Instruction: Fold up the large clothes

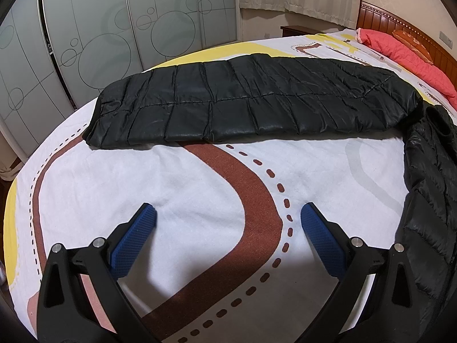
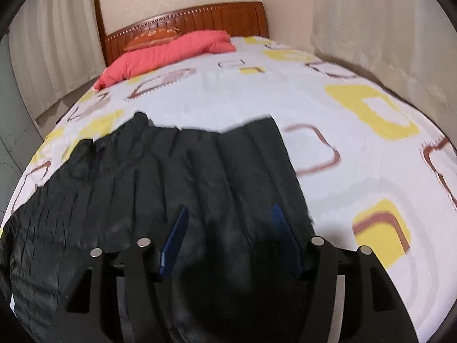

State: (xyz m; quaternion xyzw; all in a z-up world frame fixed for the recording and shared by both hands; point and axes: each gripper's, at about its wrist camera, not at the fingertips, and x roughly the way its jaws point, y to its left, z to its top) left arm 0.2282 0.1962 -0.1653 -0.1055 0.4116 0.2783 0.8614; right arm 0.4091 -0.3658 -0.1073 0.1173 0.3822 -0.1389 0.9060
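Two open grippers (image 1: 228,223) (image 2: 228,223); wardrobe (image 1: 85,43) only in left view.

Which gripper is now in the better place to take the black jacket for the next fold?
Probably the right gripper: its open jaws are directly over the jacket. The left gripper is open over bare sheet.

1. The black jacket (image 1: 257,100) is puffy cloth, a bit shiny, with stitched lines.
2. The bed sheet (image 1: 185,185) is soft, fuzzy cloth and not shiny.
3. The left tool (image 1: 228,223) has rough, bumpy blue pads (image 1: 134,243) on smooth black plastic arms with shiny metal pins.
4. The headboard (image 2: 200,20) is glossy brown wood.
5. The wardrobe doors (image 1: 100,28) look like smooth frosted glass.
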